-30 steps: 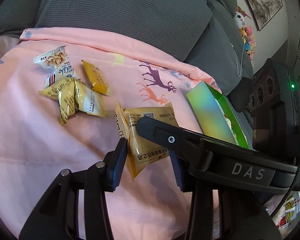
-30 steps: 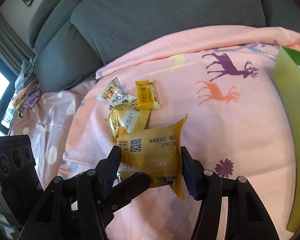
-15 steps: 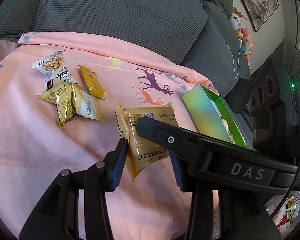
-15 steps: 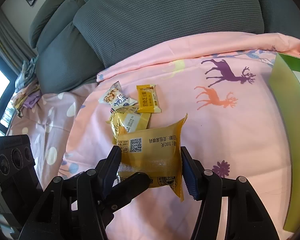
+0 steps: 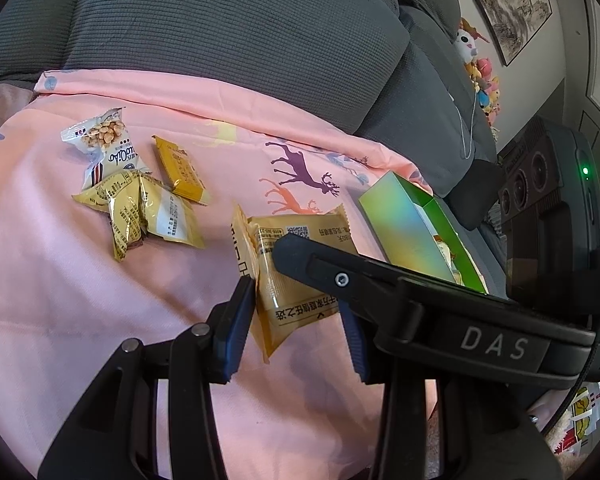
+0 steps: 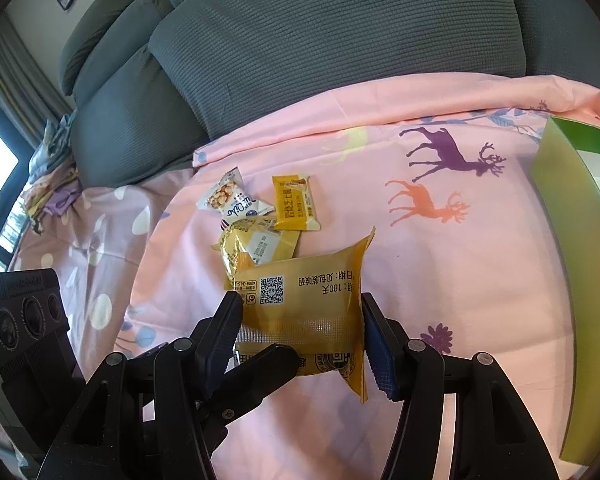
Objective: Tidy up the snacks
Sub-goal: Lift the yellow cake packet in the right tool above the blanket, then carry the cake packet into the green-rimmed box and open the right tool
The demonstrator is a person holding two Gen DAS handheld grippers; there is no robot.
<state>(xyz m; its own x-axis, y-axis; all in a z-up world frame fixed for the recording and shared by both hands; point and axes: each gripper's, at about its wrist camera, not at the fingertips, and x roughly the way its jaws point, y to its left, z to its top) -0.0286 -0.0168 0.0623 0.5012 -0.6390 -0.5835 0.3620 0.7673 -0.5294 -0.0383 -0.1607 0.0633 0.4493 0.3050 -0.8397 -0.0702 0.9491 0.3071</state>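
Green box (image 6: 572,240) slid nearer — yellow packet (image 6: 300,308) (upright) between both jaws.

I see a pink deer-print sheet (image 6: 440,280) spread over the grey sofa (image 6: 340,48), and lying on it a cluster of four small snacks — a white peanut packet (image 5: 104,148), an orange bar (image 5: 182,170), two crinkled yellow packets (image 5: 140,212) — with a green box (image 5: 412,228) well apart.
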